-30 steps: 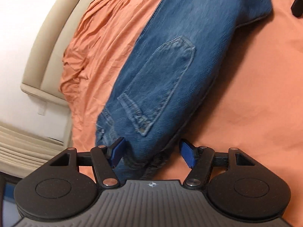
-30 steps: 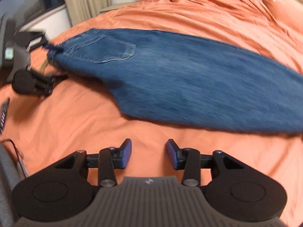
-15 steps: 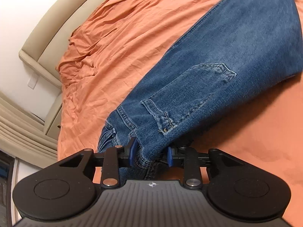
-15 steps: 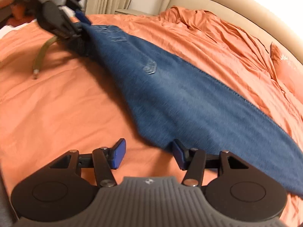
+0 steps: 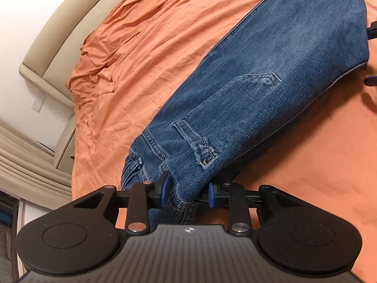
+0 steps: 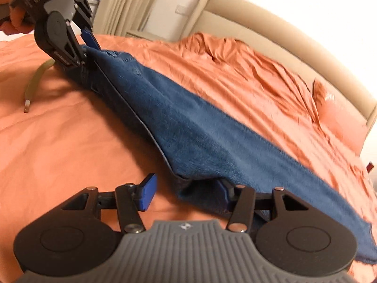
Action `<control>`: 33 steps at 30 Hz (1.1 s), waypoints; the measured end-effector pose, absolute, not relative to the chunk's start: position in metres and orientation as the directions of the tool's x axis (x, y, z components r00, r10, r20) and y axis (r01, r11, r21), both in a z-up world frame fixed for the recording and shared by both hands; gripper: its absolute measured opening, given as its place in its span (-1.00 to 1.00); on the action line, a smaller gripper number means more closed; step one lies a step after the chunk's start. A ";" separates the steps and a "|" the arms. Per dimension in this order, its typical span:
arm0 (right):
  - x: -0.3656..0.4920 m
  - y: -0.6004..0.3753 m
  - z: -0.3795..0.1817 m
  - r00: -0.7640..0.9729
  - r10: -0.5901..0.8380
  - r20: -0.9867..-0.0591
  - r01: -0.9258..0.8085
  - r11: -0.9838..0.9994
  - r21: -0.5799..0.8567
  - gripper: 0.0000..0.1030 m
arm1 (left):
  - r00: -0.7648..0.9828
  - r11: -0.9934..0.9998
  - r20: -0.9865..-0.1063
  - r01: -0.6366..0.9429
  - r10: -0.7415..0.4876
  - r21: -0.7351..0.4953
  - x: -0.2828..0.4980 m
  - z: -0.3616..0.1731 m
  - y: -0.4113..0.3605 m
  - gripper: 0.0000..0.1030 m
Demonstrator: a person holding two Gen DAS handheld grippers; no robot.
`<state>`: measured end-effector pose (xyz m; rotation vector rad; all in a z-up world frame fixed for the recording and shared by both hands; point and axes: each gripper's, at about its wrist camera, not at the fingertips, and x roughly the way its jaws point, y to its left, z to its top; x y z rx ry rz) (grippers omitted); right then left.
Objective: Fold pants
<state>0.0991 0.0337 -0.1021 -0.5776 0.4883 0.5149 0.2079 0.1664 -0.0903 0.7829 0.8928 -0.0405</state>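
Observation:
Blue jeans (image 5: 271,89) lie stretched across an orange bed sheet, back pocket up. My left gripper (image 5: 188,191) is shut on the waistband and holds that end lifted off the bed. In the right wrist view the jeans (image 6: 200,129) run from the left gripper (image 6: 87,47) at top left down to the lower right. My right gripper (image 6: 186,191) is open at the jeans' near edge by the crotch. Its right finger is under or against the denim; its left finger stands clear over the sheet.
The orange sheet (image 5: 153,59) is wrinkled toward the beige padded headboard (image 5: 59,42). An orange pillow (image 6: 341,122) lies at the head of the bed. An olive strap (image 6: 35,82) lies on the sheet below the left gripper. Curtains (image 6: 127,2) hang beyond the bed.
My left gripper closed on the waistband and lifted it. My right gripper moved in to the jeans' near edge, and its right finger now touches the denim.

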 end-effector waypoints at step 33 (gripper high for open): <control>0.122 -0.004 -0.075 0.486 0.364 -0.795 -0.608 0.794 -0.008 -0.88 | 0.502 0.722 -0.813 0.440 0.295 0.534 0.191 -0.066 0.142 0.14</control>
